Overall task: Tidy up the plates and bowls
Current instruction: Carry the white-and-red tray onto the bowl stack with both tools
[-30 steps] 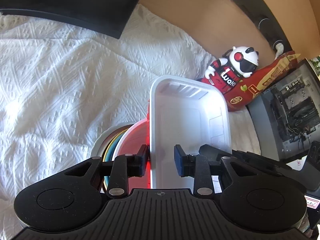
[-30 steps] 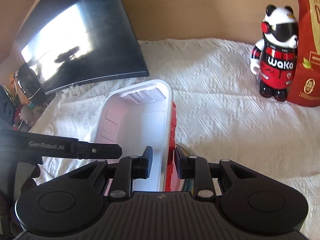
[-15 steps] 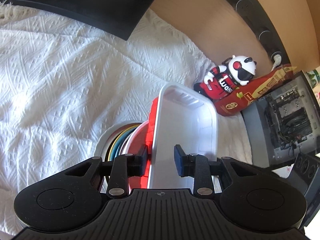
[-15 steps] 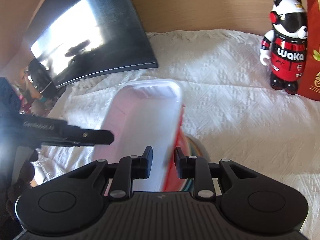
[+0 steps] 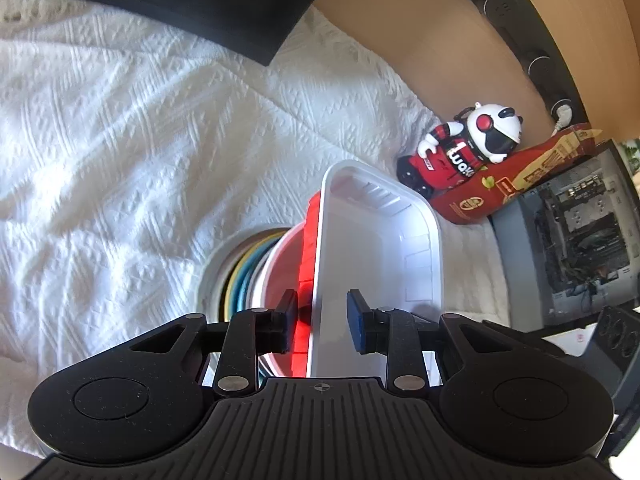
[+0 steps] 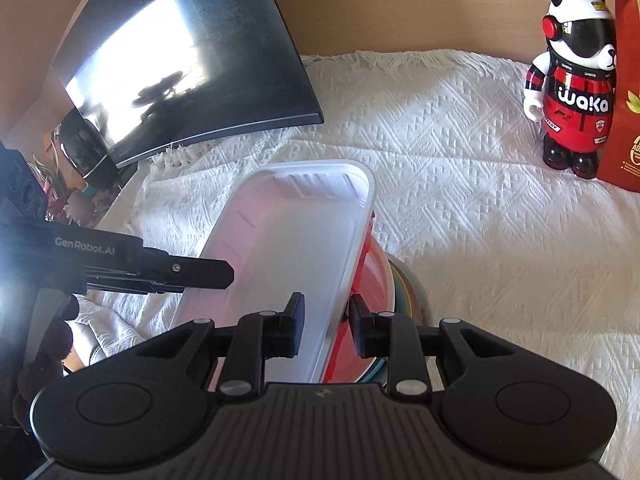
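Note:
A white rectangular tray (image 5: 380,240) nests in a red one (image 5: 310,232), and both grippers hold the pair by opposite long rims. My left gripper (image 5: 320,320) straddles the left rim, its jaws closing on it, one pad on the red wall and one inside the white tray. My right gripper (image 6: 326,322) is shut on the right rim of the white tray (image 6: 296,232). Under the trays sits a red bowl (image 5: 280,272) on a stack of plates with coloured rims (image 5: 240,276). In the right wrist view the left gripper's finger (image 6: 192,274) reaches in from the left.
A white textured cloth (image 5: 120,140) covers the surface. A dark curved monitor (image 6: 180,60) stands at the back left. A panda figure (image 6: 576,80) and a red bag (image 6: 624,120) stand at the back right. An open computer case (image 5: 580,240) lies to the right.
Both grippers keep their hold on the tray rims. The tray's far end has swung a little to the right in the right wrist view, and more cloth shows around it.

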{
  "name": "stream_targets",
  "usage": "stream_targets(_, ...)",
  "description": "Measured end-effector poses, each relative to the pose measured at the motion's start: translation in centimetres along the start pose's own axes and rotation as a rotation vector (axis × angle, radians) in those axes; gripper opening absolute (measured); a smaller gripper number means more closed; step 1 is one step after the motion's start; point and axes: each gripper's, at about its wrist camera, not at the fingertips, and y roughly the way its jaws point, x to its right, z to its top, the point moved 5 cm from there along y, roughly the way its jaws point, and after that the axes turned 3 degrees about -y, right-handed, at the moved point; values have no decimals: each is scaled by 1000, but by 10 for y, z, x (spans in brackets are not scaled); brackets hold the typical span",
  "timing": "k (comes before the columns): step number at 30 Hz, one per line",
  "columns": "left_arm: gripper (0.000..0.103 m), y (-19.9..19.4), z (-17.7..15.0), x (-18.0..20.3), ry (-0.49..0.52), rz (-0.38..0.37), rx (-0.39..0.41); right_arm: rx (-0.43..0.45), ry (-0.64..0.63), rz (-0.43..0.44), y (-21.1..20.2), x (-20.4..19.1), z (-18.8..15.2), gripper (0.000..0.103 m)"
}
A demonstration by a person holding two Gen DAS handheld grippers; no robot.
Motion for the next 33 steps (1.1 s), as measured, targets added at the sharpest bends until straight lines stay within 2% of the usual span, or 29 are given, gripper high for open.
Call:
stream_targets(6,30,-1,-1,6,35,27,4,3,-13,-2,1,-4,3,25)
stream_targets(33,30,-8,-2,8,42,-18,-9,21,1,-3,-10,-3,4,25)
